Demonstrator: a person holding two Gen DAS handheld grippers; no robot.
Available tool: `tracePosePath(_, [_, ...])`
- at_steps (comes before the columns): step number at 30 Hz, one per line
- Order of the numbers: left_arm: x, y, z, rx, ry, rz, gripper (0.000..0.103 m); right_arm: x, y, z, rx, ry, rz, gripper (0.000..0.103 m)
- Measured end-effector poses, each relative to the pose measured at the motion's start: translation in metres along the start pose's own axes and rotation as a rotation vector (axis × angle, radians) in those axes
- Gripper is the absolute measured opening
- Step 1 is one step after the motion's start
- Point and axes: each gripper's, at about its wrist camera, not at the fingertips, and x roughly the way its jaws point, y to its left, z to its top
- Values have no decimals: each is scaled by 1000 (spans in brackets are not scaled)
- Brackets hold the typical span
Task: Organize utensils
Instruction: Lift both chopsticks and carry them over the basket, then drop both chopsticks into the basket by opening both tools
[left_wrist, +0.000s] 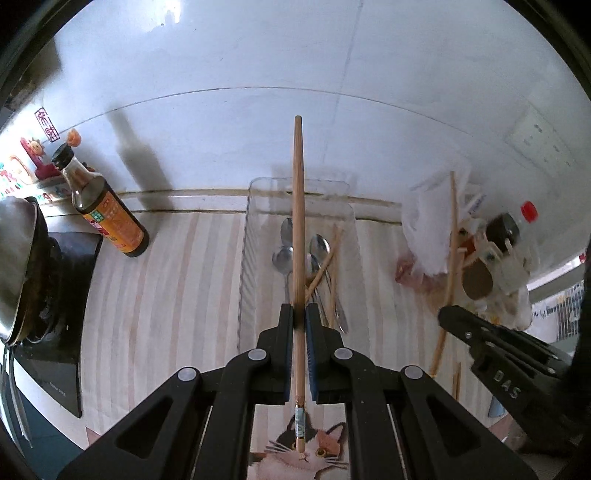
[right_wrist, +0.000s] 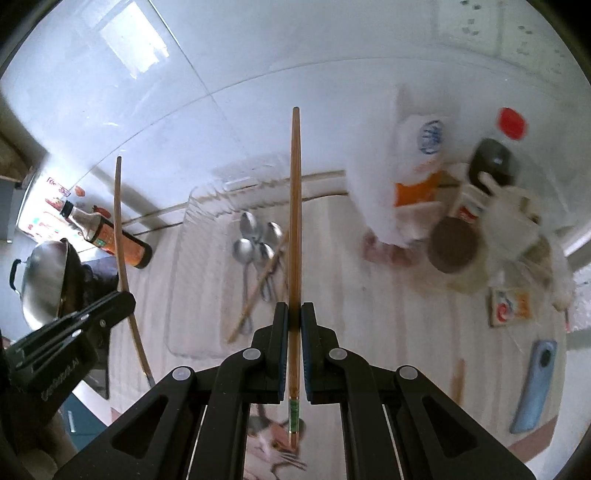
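Left tongs (left_wrist: 299, 317): squeezed tight on one chopstick (left_wrist: 298, 229), held up above the clear tray (left_wrist: 245, 236).
Right tongs (right_wrist: 294, 317): squeezed tight on one other chopstick (right_wrist: 295, 221), also up over the tray.
Spoons (right_wrist: 255, 243): four, lying together inside the tray.
Chopsticks in tray (right_wrist: 260, 284): two, crossing over the spoon handles.
Loose chopsticks: one more lies on the striped mat (left_wrist: 166, 295), right of the tray.
Left side: one sauce bottle (left_wrist: 101, 206) and one wok (right_wrist: 46, 277).
Right side: a white bag (right_wrist: 391, 177), jars and a red-capped bottle (right_wrist: 511, 122), crowded together near the tray.
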Motion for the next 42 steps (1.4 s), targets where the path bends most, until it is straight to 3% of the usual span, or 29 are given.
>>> tracePosePath(13, [78, 19, 35, -27, 178, 5, 4, 92, 23, 43, 7, 150, 36, 7])
tracePosePath(22, [93, 29, 45, -61, 221, -14, 7, 124, 29, 51, -3, 208, 34, 8])
tracePosePath(28, [84, 33, 43, -45, 195, 56, 9, 125, 31, 52, -16, 228, 23, 11])
tracePosePath(31, [72, 37, 38, -48, 160, 91, 16, 116, 28, 51, -7, 209, 16, 20])
tracePosePath(35, [53, 39, 27, -59, 92, 135, 55, 94, 16, 45, 13, 163, -7, 24])
tracePosePath(36, [46, 38, 22, -57, 68, 148, 61, 87, 11, 43, 14, 146, -24, 25])
tracePosePath(40, [30, 31, 5, -43, -4, 182, 65, 62, -10, 33, 29, 93, -82, 29])
tracePosePath(42, [25, 26, -3, -34, -39, 190, 93, 48, -26, 25, 46, 72, -105, 32])
